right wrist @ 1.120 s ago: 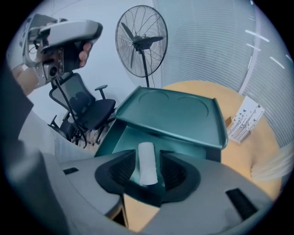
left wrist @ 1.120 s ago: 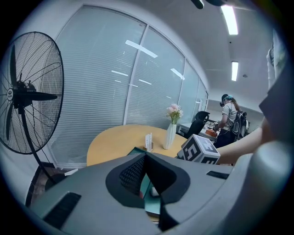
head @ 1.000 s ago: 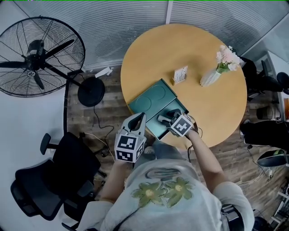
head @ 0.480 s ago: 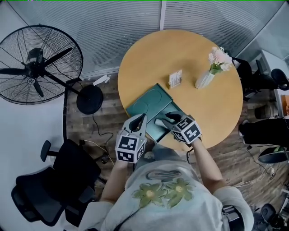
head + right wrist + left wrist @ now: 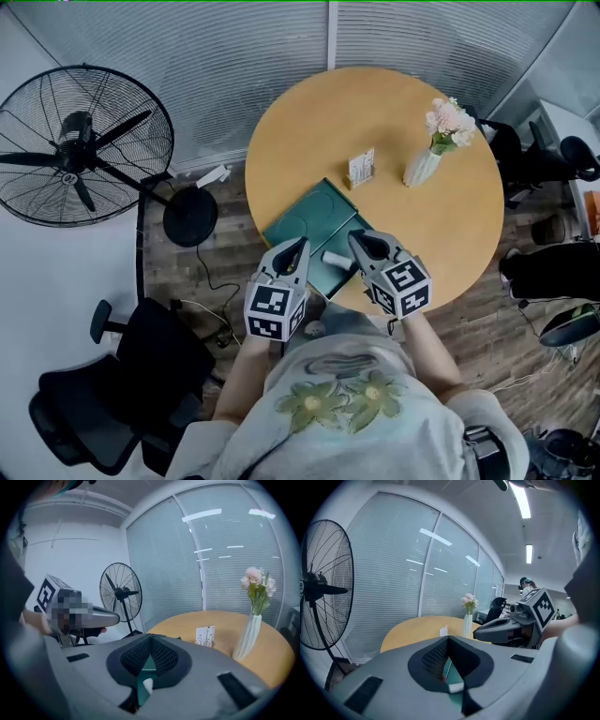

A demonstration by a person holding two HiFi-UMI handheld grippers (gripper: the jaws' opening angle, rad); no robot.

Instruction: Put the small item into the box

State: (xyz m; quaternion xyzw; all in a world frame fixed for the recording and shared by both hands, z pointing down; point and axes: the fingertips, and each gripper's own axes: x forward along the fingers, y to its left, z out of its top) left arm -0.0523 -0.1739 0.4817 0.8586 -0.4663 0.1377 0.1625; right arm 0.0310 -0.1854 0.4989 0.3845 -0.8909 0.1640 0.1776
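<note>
Head view: both forearms reach out from the body, holding the grippers side by side above the near edge of the round table [image 5: 375,112]. Their noses tilt slightly down over the green box [image 5: 314,214]. The right gripper [image 5: 361,239] has just closed its jaws together on nothing. The left gripper [image 5: 298,246] also has its jaws meeting, empty. The small white item [image 5: 336,259] lies inside the box, between the two noses.

The person is wearing a pale grey short-sleeved T-shirt [image 5: 339,433] with a green-and-yellow flower print [image 5: 309,397]. The hands are carrying smooth grey plastic tongs, the left tongs [image 5: 301,244] and the right tongs [image 5: 357,237]. Each is bearing a white cube [image 5: 274,312] of black square markers and showing dark mesh-textured pads [image 5: 433,658].
</note>
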